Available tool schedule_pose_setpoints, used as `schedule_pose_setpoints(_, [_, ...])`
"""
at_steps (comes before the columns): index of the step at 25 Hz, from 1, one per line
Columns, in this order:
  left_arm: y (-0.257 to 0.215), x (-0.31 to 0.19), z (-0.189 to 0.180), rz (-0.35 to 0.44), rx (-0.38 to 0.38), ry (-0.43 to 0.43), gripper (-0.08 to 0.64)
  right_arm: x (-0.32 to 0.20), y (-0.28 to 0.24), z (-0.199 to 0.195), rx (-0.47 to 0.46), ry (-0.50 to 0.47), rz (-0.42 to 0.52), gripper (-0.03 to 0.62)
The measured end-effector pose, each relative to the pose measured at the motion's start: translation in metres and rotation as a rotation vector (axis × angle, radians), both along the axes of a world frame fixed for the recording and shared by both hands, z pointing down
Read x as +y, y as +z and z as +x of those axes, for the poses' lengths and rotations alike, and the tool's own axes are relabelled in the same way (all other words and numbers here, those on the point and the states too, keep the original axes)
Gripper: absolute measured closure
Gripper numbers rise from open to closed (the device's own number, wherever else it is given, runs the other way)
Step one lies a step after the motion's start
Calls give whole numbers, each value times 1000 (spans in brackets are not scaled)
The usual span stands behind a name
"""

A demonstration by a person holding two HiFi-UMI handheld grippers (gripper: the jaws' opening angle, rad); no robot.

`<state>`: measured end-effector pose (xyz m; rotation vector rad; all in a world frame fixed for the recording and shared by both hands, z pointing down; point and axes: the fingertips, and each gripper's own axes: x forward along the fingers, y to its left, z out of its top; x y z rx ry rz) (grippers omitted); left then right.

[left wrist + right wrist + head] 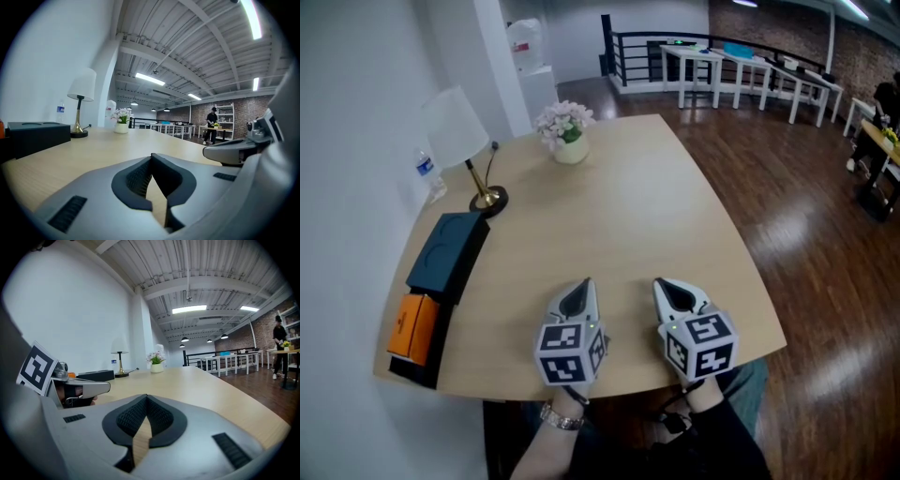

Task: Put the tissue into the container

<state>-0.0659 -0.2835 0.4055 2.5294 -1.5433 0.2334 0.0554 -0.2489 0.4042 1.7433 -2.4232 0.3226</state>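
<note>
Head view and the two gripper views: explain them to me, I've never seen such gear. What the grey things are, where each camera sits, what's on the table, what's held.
A person at a pale wooden table holds a grey two-jaw gripper in each hand: the left gripper and the right gripper. The marker cubes are part of them. The head view is shot from the person's head, looking down. Each gripper view is shot from that gripper, along its jaws. On the table stand a white-shaded brass lamp, a white pot of pale flowers and a dark box with an orange box at its near end. Both grippers are shut, empty.
</note>
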Motion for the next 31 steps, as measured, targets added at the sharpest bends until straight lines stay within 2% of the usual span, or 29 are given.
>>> schedule_pose_setpoints(31, [-1, 2, 2, 9, 2, 14, 560, 2, -1, 0, -2, -4, 11, 591])
